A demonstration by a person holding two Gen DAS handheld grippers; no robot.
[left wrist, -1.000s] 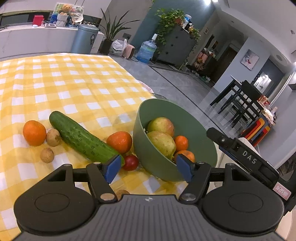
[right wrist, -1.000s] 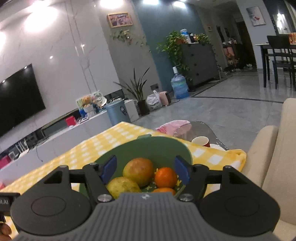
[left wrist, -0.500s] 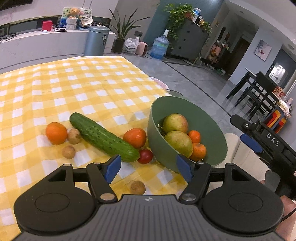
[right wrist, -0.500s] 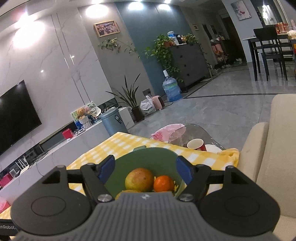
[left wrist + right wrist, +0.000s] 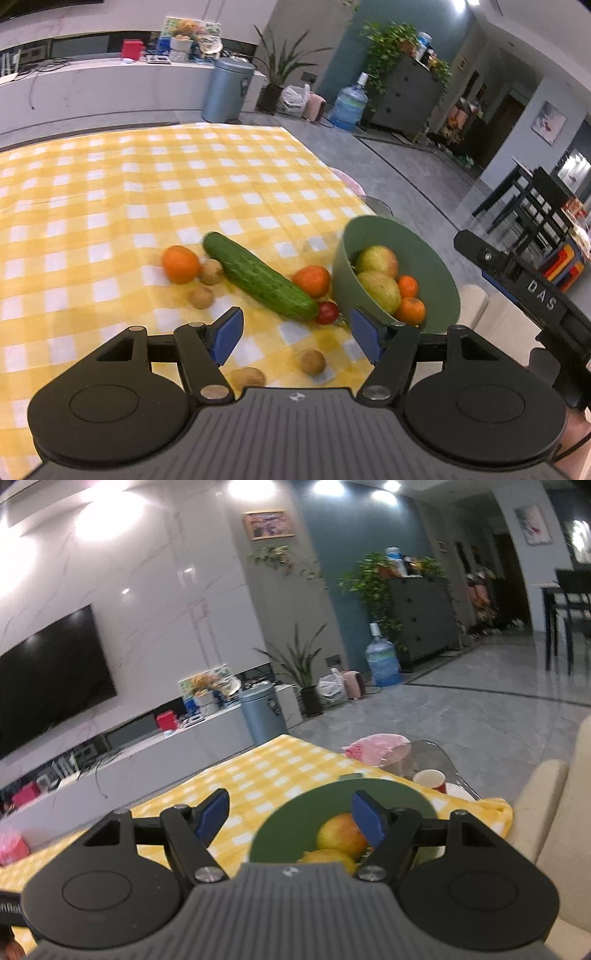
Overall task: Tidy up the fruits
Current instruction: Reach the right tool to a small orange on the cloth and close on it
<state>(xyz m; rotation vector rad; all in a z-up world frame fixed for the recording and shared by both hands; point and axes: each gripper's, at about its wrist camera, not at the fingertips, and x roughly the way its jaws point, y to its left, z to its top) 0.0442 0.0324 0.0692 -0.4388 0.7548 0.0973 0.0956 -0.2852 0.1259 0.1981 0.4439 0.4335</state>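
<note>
Left wrist view: the left tool (image 5: 295, 328), prongs apart and empty, hangs above loose oranges and a long green cucumber (image 5: 260, 282) on the yellow-checked desk (image 5: 110, 192), beside the green plastic bowl (image 5: 439, 266).

Right wrist view: the right tool (image 5: 290, 812), its prongs just widened and empty, is over that bowl (image 5: 291, 819); a fruit appears just dropped off, so next likely comes picking up another orange.

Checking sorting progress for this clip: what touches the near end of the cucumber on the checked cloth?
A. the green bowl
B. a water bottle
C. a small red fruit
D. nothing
C: in the left wrist view the small red fruit sits against the near end of the cucumber, just short of the green bowl, which the cucumber does not reach.
</note>
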